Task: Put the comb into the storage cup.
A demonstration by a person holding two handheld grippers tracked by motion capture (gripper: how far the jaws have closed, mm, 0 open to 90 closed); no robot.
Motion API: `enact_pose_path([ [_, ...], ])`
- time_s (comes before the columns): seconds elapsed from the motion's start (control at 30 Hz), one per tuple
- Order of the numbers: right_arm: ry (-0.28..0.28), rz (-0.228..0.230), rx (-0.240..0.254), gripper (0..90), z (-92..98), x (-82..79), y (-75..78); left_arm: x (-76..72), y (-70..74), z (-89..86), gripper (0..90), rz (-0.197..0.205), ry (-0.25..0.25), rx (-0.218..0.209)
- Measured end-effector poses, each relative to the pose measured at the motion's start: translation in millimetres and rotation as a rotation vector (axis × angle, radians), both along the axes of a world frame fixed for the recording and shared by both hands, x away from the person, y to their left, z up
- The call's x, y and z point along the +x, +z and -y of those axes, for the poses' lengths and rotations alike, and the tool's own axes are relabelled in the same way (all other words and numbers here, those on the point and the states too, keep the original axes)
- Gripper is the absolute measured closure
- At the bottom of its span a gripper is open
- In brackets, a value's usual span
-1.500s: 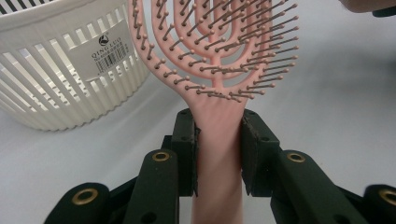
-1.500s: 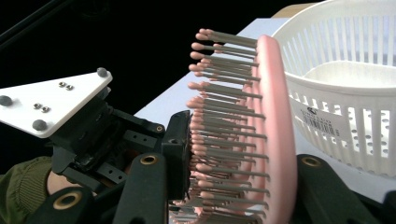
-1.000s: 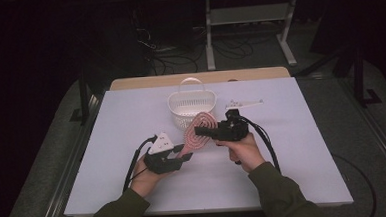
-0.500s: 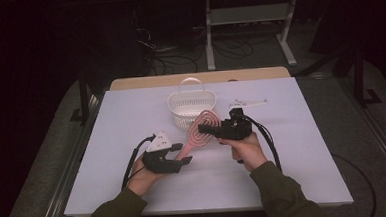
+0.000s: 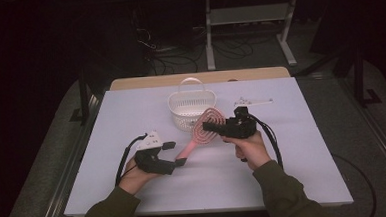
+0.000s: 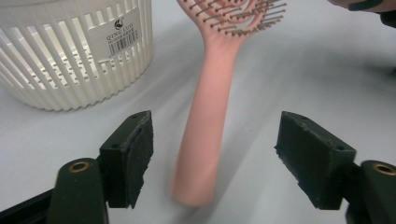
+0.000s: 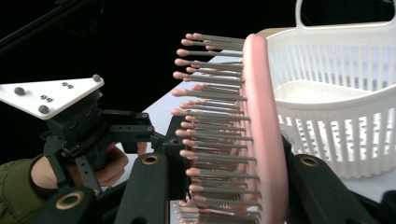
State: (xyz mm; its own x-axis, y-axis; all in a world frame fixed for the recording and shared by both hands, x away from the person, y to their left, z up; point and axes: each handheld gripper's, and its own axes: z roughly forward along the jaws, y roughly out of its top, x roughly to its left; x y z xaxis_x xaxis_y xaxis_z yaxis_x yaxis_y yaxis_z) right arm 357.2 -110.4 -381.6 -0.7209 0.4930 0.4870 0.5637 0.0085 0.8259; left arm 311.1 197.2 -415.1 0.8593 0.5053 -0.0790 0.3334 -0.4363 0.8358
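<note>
We've got the pink hairbrush tilted just in front of the white basket, head clamped in our right gripper. Our left gripper sits wide open around the handle end, not touching it.

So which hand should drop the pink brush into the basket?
Probably the right tool: it already grips the pink brush by its head, right beside the basket. The left tool is open around the handle.
</note>
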Motion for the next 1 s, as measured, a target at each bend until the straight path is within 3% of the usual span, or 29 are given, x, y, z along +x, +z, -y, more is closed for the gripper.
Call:
enact_pose_path([
  [0.17,-0.009,0.003,0.000,62.7,2.8,-0.1,0.8,-3.3,-1.8,-11.7,18.6,0.002,-0.011,0.010],
  [0.4,-0.012,0.006,0.000,62.7,3.0,0.3,1.1,-7.2,-4.8,-34.6,13.3,-0.007,0.012,-0.016],
  [0.67,-0.016,0.012,0.000,62.7,4.0,0.1,2.0,-14.6,-11.6,-49.6,5.2,-0.014,0.035,0.010],
  [1.0,-0.023,0.019,0.023,62.7,8.5,-0.7,7.6,-21.6,-22.9,-59.5,0.0,-0.033,0.026,0.051],
])
